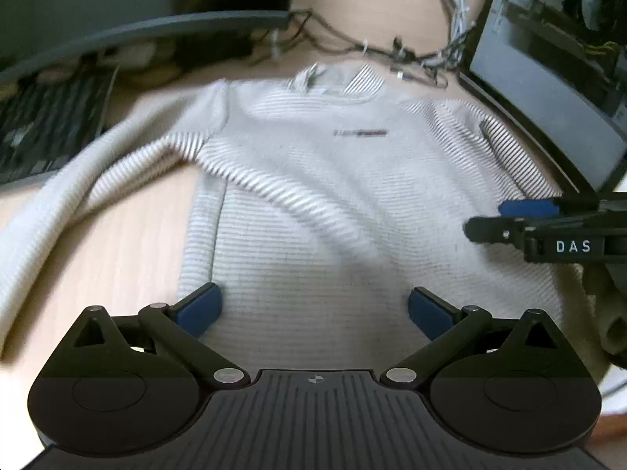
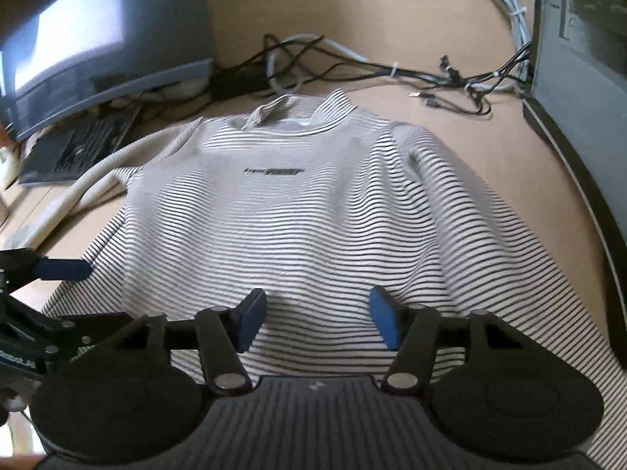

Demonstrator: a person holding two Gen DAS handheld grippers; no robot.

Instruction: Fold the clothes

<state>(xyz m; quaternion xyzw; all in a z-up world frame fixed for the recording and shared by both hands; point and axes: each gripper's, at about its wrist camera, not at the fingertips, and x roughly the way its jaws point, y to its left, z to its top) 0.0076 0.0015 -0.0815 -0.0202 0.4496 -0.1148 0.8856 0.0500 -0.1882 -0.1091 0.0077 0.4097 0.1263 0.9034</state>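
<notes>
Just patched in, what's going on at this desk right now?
A person is folding a striped long-sleeve top laid flat, front up, on a wooden desk, collar toward the cables. Both tools hang over its lower part: the left tool and the right tool are open and grip nothing. One sleeve trails out to the left, toward the keyboard. No fold shows across the body yet.

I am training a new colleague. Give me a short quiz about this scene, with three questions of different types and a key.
1. True or false: the left gripper is shut on the striped sweater.
2. Where does the sweater's collar point: (a) toward the grippers, (b) toward the cables?
3. Fill in: the keyboard lies beside the sweater's ____ sleeve.

Key: 1 false; 2 b; 3 left.
</notes>
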